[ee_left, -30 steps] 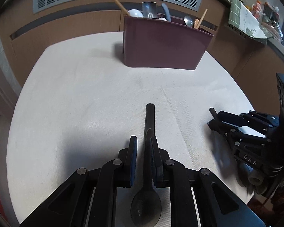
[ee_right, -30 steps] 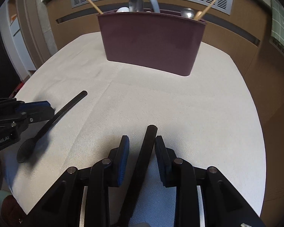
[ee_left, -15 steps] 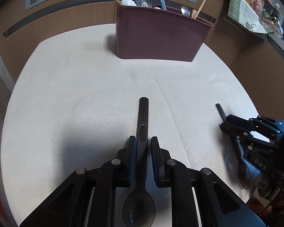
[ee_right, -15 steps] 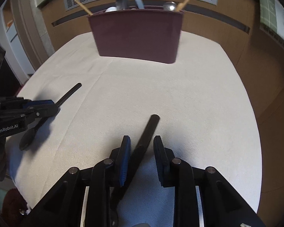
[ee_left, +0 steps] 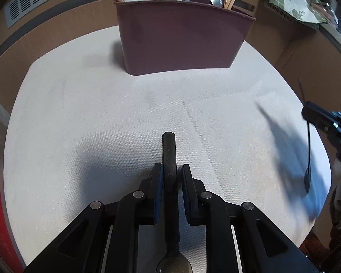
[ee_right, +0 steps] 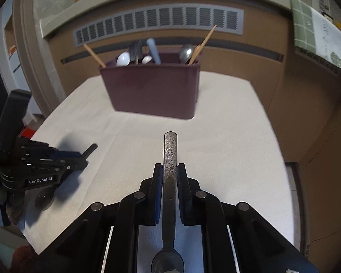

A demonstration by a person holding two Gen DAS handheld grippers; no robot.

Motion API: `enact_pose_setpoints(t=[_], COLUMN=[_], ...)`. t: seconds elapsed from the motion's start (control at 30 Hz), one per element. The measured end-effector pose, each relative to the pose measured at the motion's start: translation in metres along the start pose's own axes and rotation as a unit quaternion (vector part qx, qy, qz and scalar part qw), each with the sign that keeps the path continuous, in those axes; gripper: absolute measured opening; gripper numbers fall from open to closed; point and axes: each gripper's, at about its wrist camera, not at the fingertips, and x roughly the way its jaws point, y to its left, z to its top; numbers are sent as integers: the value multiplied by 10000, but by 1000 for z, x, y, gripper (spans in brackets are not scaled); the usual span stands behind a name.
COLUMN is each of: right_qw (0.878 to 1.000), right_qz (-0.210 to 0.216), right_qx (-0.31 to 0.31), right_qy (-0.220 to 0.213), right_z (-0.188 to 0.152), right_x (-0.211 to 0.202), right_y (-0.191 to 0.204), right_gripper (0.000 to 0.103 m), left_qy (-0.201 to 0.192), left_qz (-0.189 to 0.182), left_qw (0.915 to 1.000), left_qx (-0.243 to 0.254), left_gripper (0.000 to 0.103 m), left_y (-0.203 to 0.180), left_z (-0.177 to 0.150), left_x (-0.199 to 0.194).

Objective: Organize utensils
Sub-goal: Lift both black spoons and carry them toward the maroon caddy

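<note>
white cloth (ee_left: 102, 118) | both tools grip spoons; right view: holder (ee_right: 152, 91) contents

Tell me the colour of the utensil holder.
Dark maroon; the holder shows best in the left wrist view.

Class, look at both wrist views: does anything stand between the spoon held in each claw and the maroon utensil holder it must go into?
Nothing visible does. The left claw grips one dark spoon, the right claw another spoon. Only bare white tablecloth lies before the maroon holder, though utensils already crowd its open top.
</note>
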Motion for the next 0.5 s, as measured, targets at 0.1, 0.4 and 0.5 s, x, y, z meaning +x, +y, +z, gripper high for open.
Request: enact_pose_setpoints(t=[0.1,0.4,0.5], right_qw=[9998,9999,9998], right_qz=[-50,-21,-13], right_qx=[106,147,180], right_qy=[-151,-74,-94], right_z=[4,1,2], right_x=[-8,0,0], right_y=[-9,-8,-6], right_gripper=[11,11,11], left_qy=[-7,-202,-341], left_qz=[96,112,0], left_qw=[9999,9997,9993], left_qx=[111,124,-117], left_gripper=[17,16,12], left_y=[-4,-4,1], left_z=[-3,-16,-16], left_x=[-1,-8,-11])
